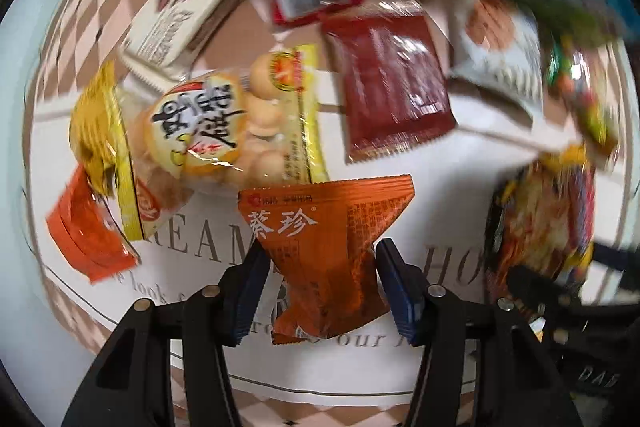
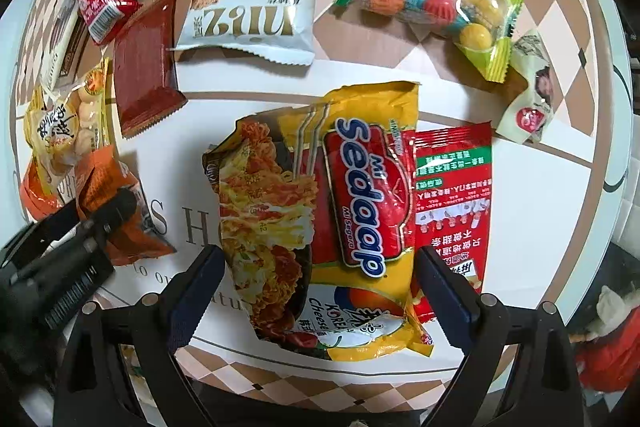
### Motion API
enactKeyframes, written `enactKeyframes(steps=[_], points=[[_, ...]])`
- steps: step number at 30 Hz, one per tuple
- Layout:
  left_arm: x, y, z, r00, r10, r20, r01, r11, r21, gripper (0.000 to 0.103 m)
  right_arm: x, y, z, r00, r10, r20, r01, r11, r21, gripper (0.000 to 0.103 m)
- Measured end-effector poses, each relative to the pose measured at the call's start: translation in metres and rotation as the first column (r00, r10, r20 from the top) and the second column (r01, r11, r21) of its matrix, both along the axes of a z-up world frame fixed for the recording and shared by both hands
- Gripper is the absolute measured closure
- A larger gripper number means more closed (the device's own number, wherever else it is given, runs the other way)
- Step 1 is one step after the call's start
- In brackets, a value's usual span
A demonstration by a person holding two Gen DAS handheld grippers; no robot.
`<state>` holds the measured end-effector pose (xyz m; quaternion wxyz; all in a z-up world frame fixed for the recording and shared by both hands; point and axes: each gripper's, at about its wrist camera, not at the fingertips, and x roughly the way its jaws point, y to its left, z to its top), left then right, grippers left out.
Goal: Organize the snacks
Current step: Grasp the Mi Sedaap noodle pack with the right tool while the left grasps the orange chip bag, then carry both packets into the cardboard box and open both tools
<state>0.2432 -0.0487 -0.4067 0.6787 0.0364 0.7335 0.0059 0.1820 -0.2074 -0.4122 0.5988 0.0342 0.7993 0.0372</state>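
Pinching crinkly orange foil packet [image 1: 320, 247]: blue ribbed fingers [image 1: 394, 283].

The left gripper [image 1: 320, 283] points down over a round table [image 1: 360, 379], its blue pads [image 1: 394, 283] on either side of an orange triangular packet [image 1: 324, 251], touching its edges. Just beyond lie a yellow biscuit bag [image 1: 224, 123] and a dark red sachet [image 1: 394, 79].
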Motion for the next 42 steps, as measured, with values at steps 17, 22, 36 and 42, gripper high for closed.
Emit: enactKeyframes(steps=[17,22,36,42], points=[[-0.032,0.034,-0.046,0.998,0.059,-0.022,-0.059,0.998,-0.029,0.06,-0.016,0.062,-0.03,1.0,0.018,-0.003,-0.018,0.995,-0.093,0.011],[-0.035,0.035,-0.036,0.999,0.044,0.003,-0.044,0.999,-0.029,0.064,-0.027,0.066,-0.024,1.0,-0.002,0.024,0.004,0.996,-0.084,0.016],[-0.052,0.026,0.04,0.986,-0.031,0.165,0.042,0.997,-0.064,0.065,-0.038,0.015,0.042,0.988,-0.092,0.121,0.085,0.995,0.057,0.017],[-0.012,0.005,0.112,0.961,-0.047,0.271,0.076,0.992,-0.099,0.065,-0.03,-0.003,0.098,0.967,-0.145,0.209,0.119,0.984,0.134,0.017]])
